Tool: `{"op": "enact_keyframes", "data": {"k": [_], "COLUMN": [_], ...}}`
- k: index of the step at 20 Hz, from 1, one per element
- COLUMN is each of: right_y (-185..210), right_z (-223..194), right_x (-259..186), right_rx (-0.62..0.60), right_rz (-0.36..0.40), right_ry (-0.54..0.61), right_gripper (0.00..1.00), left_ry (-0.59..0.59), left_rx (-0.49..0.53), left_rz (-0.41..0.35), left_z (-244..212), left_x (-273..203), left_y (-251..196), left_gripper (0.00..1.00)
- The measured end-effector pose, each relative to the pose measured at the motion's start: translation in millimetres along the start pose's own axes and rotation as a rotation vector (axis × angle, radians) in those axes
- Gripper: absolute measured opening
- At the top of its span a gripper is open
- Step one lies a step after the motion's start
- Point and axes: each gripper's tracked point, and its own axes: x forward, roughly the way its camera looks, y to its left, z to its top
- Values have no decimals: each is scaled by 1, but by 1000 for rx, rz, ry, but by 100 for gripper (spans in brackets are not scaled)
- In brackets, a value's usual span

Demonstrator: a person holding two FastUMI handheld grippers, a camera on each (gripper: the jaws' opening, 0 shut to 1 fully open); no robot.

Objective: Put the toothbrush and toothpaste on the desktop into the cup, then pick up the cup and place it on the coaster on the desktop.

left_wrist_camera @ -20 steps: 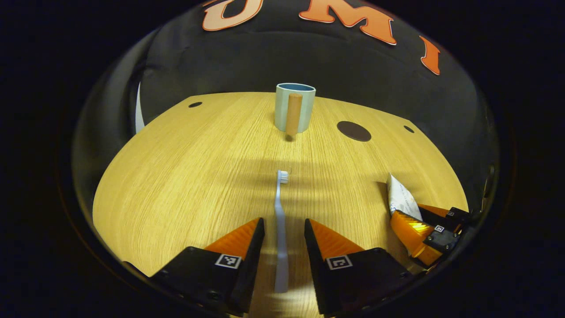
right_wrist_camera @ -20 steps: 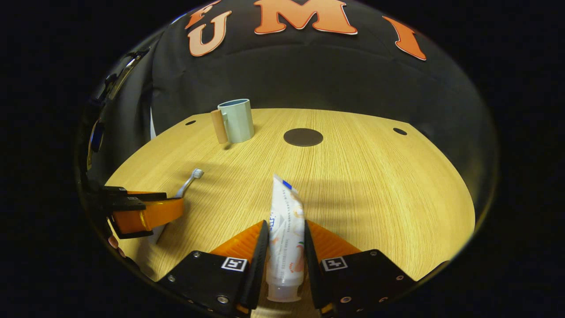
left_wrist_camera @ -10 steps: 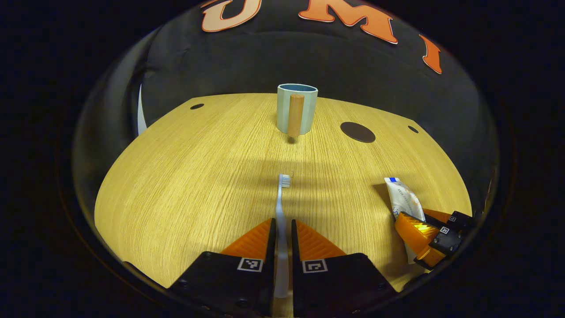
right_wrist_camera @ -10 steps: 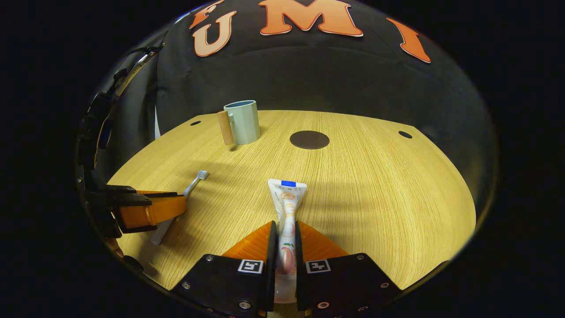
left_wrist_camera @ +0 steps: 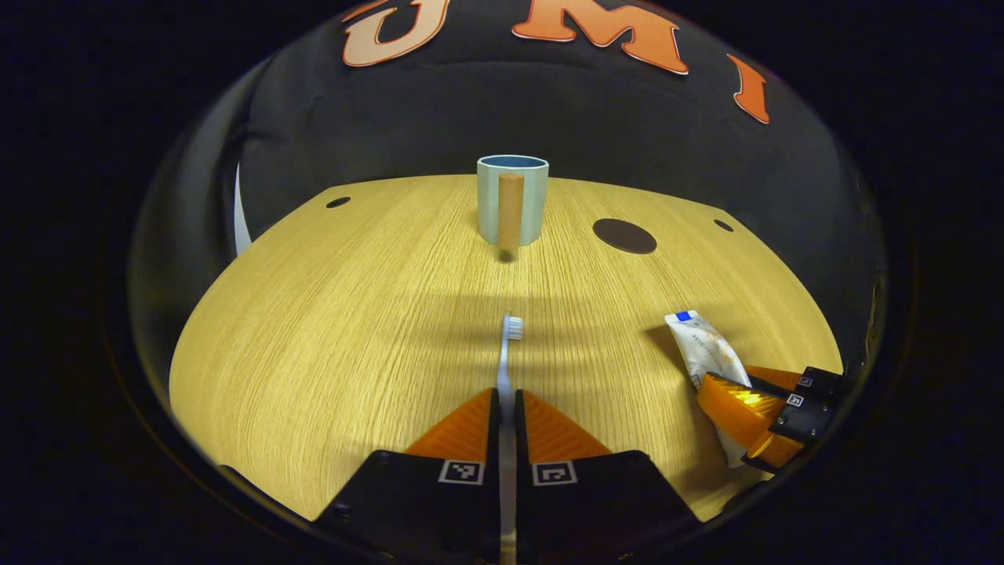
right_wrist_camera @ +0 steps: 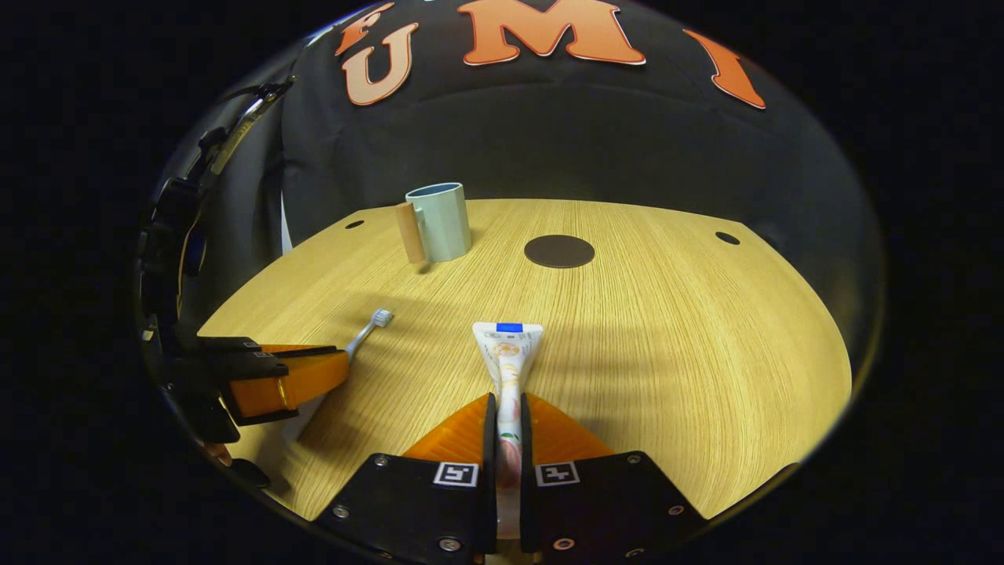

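Both grasps made, nothing in the cup yet. Left gripper (left_wrist_camera: 506,404) clamped narrow on the handle of the toothbrush (left_wrist_camera: 508,357), bristle end pointing forward toward the cup (left_wrist_camera: 511,198), which stands upright at the far side of the worktop (left_wrist_camera: 329,314) with its handle facing this way. Right gripper (right_wrist_camera: 508,408) pinched tight on the toothpaste (right_wrist_camera: 508,353), flat crimped end forward, tube flattened between the fingers. Coaster (left_wrist_camera: 624,235) bare, just to the right of the cup and apart from it.

Best done one at a time: lift well above the rim, tip the item near vertical over the opening, lower until it is inside, then let go. Toothbrush probably first, being slim, leaving room for the wider tube. Worth avoiding: striking the rim or the handle and toppling the cup, squeezing the tube harder, or crossing both grippers over the opening at once.
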Motion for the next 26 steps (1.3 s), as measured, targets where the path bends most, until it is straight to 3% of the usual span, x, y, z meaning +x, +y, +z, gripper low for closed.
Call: {"op": "enact_keyframes", "data": {"k": [2, 10, 20, 26], "right_y": [0, -8, -10, -12], "right_z": [5, 45, 87, 121], "right_x": [-4, -16, -23, -30], "right_rx": [12, -1, -3, -14], "right_rz": [14, -6, -6, -11], "right_ry": [-17, -141, -237, -310], "right_gripper": [12, 12, 12, 12], "left_ry": [-6, -91, -372, -475], "left_rx": [-5, -13, -18, -19], "left_rz": [0, -49, -58, -68], "left_z": [-1, -25, 18, 33], "left_x": [-4, 20, -6, -16], "left_y": [0, 7, 20, 35], "left_gripper": [4, 5, 4, 4]}}
